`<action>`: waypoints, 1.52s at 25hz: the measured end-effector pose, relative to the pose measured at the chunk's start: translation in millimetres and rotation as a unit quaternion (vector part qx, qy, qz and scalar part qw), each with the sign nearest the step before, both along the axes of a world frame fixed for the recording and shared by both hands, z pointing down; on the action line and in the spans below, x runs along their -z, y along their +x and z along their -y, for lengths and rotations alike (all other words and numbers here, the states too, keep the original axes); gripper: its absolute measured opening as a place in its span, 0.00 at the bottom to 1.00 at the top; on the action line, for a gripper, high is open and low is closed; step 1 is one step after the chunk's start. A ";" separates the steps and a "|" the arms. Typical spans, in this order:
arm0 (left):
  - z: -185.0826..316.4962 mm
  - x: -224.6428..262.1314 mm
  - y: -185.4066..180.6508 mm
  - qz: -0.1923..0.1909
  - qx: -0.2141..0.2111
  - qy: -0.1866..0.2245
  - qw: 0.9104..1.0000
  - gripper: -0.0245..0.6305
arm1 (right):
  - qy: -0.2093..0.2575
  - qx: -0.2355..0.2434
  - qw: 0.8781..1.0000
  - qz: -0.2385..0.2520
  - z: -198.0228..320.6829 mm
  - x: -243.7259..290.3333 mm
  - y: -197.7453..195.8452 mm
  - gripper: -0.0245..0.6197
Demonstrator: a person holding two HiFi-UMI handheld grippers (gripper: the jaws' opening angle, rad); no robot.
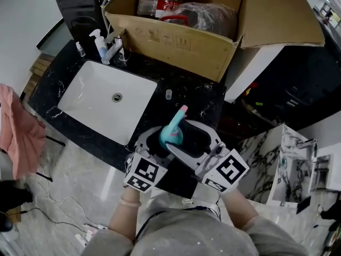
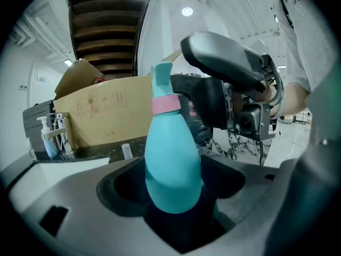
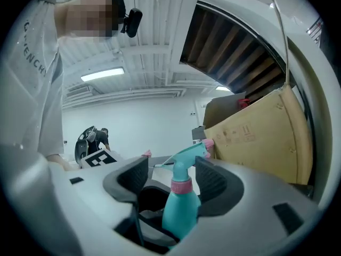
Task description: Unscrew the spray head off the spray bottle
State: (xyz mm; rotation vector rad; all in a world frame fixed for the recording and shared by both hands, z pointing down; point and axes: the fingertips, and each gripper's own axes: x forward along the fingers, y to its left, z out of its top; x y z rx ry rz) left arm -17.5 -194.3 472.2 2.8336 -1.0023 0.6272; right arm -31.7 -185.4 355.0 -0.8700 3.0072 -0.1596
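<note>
Now the step is grip-and-turn, I judge: left gripper (image 2: 176,184) clamps the bottle (image 2: 173,159) at its belly, in the air over the front edge of the counter (image 1: 186,92). Right gripper (image 3: 171,179) has its jaws apart, w/ the spray head (image 3: 185,156) between them, pads not pressing. To do it well: close right on the pink collar (image 3: 181,186), not higher, keep left firm, and turn abt the neck axis w/o bending. Bottle's long axis is nearly upright, neck up; nozzle (image 3: 208,142) points toward the box (image 1: 176,41).
</note>
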 end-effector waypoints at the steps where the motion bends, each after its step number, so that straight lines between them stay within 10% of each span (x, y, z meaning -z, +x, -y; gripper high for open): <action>1: 0.1 -0.1 0.0 0.000 0.001 0.000 1.000 0.54 | -0.002 0.005 1.000 0.002 0.6 0.2 -3.6 0.47; 21: -1.1 -1.3 0.3 0.000 0.003 -0.001 1.000 0.54 | 0.001 -0.045 0.999 0.028 2.5 4.1 37.3 0.21; 38: -0.1 0.5 0.7 -0.001 0.003 0.002 1.000 0.54 | 0.069 -0.052 0.975 -0.203 10.8 -28.1 -13.9 0.32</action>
